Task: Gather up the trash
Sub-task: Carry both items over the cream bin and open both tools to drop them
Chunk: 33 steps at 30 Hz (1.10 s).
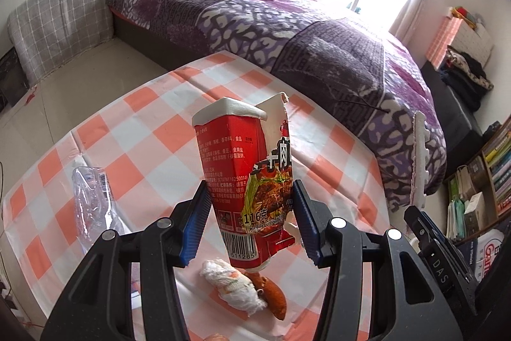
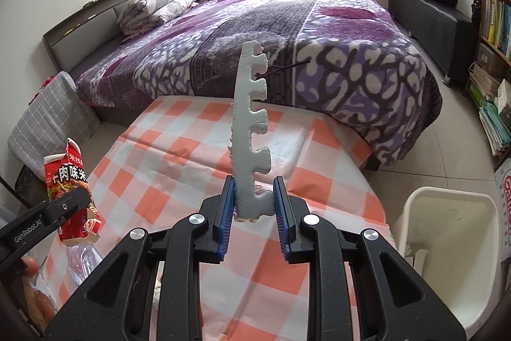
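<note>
Two loads up: left gripper (image 1: pixel 252 216) clamped on red carton (image 1: pixel 246 181), right gripper (image 2: pixel 252 213) clamped on upright foam strip (image 2: pixel 250 130), white bin (image 2: pixel 447 245) nearer right.

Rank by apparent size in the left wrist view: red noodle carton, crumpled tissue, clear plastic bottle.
1. Red noodle carton, though it is nearest the camera.
2. Clear plastic bottle, partly hidden.
3. Crumpled tissue.

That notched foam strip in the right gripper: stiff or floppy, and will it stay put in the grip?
The foam strip stands upright from the right gripper without drooping, so probably fairly stiff and light. Its edges look crumbly, so it may snap or shed. It is gripped only at the bottom end, so it could pivot.
</note>
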Each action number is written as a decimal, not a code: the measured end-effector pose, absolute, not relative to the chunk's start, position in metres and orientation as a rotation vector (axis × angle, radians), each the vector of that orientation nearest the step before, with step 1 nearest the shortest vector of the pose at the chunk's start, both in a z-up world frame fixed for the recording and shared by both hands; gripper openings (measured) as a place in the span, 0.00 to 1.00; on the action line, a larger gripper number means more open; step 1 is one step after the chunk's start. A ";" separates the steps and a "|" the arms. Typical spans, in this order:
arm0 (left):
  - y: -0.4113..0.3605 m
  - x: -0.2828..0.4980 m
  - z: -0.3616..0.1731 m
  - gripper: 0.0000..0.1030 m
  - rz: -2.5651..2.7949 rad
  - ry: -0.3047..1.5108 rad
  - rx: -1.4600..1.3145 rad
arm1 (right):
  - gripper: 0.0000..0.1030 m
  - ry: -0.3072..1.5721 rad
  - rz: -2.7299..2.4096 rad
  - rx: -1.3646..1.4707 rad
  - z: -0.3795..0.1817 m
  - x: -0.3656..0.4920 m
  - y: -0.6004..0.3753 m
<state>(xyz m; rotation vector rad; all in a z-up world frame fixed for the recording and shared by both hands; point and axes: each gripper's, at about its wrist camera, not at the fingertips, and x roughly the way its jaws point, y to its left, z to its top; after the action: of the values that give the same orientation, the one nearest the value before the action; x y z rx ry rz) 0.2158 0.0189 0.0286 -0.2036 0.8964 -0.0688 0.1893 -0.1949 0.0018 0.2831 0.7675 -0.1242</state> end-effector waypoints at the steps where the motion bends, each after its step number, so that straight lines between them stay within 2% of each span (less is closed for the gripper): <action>1: 0.015 0.215 0.029 0.49 -0.074 0.896 -0.199 | 0.23 0.767 -0.131 0.286 0.002 0.188 -0.198; 17: -0.055 0.192 0.025 0.49 -0.177 0.890 -0.117 | 0.23 0.750 -0.286 0.393 0.011 0.151 -0.269; 33: -0.134 0.159 0.019 0.49 -0.332 0.896 -0.010 | 0.25 0.741 -0.501 0.690 -0.004 0.090 -0.373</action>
<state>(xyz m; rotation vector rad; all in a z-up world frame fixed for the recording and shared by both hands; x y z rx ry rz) 0.1592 -0.1341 0.0193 -0.0101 0.8963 -0.3324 0.0900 -0.3727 -0.0044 0.6895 0.7408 -0.5006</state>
